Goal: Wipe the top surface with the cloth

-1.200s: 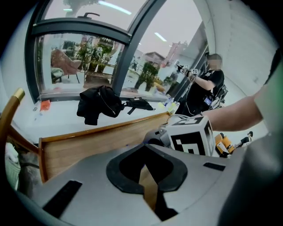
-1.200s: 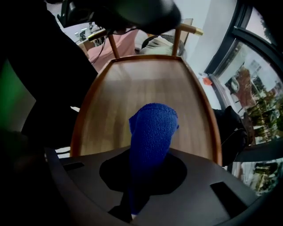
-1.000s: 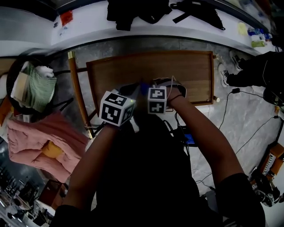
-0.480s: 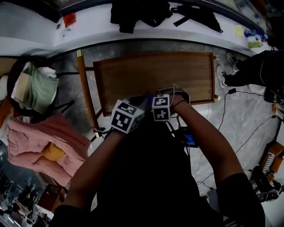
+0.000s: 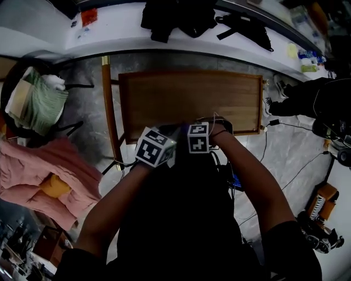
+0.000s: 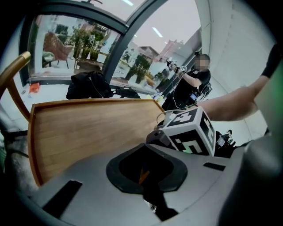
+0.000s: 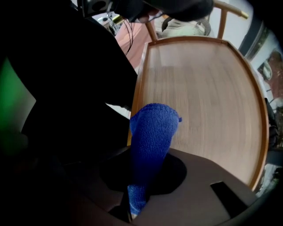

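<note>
The wooden top [image 5: 189, 99] is a rimmed brown board in front of me. Both grippers hover side by side at its near edge. My right gripper [image 7: 140, 185] is shut on a blue knitted cloth [image 7: 152, 137], which sticks up out of the jaws over the top's [image 7: 208, 101] near left corner. My left gripper [image 6: 146, 174] has its jaws shut with no cloth in them, pointing across the wooden top [image 6: 88, 128]. In the head view the marker cubes of the left gripper [image 5: 155, 147] and the right gripper [image 5: 198, 137] hide the jaws.
A chair frame with gold-tipped posts [image 5: 109, 110] stands at the top's left side. A pink cloth heap [image 5: 38, 175] and a basket of green fabric [image 5: 33, 99] lie further left. Black bags [image 5: 181, 16] sit on the white ledge behind. Cables [image 5: 285, 126] run over the floor at right. Another person [image 6: 190, 84] stands beyond.
Both grippers have drawn back a little toward the top's near edge, and the head view has shifted. The cloth stays in the right gripper.
</note>
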A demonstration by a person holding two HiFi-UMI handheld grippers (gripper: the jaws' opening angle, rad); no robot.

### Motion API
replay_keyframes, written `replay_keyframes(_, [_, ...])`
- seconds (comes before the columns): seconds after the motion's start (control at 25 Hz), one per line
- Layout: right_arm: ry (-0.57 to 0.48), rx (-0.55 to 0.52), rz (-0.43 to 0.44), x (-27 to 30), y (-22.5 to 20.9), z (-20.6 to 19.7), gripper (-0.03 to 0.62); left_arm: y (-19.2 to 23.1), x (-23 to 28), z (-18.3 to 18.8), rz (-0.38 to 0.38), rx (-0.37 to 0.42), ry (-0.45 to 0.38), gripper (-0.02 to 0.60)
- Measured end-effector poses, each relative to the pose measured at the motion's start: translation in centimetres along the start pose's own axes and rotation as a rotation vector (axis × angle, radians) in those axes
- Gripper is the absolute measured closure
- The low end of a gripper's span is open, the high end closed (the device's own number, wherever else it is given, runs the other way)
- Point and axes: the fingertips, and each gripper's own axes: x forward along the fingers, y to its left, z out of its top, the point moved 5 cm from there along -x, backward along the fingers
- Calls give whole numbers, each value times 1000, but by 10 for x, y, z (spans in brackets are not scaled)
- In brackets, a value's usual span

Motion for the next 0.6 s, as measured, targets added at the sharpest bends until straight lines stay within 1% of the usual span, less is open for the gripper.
replay_keyframes(0.16, [-119, -22, -3, -3, 8, -6, 546, 6, 3, 9, 29, -39, -9, 572])
replay_keyframes(0.24, [-191, -28, -31, -12, -1, -14, 546, 15, 9, 19, 61, -49, -11, 572])
replay_keyframes(0.28, [-227, -22, -74, -21, -13, -19, 546, 21, 11, 24, 81, -64, -15, 572])
replay_keyframes(0.4, [-305, 2, -256, -62, -58, -36, 546, 31, 17, 36, 137, -132, -45, 572])
replay_keyframes(0.48, [-312, 4, -360, -83, -88, -48, 546, 31, 22, 47, 163, -170, -74, 572])
replay_keyframes(0.6, [-307, -6, -459, -100, -130, -59, 546, 27, 29, 72, 188, -196, -127, 572])
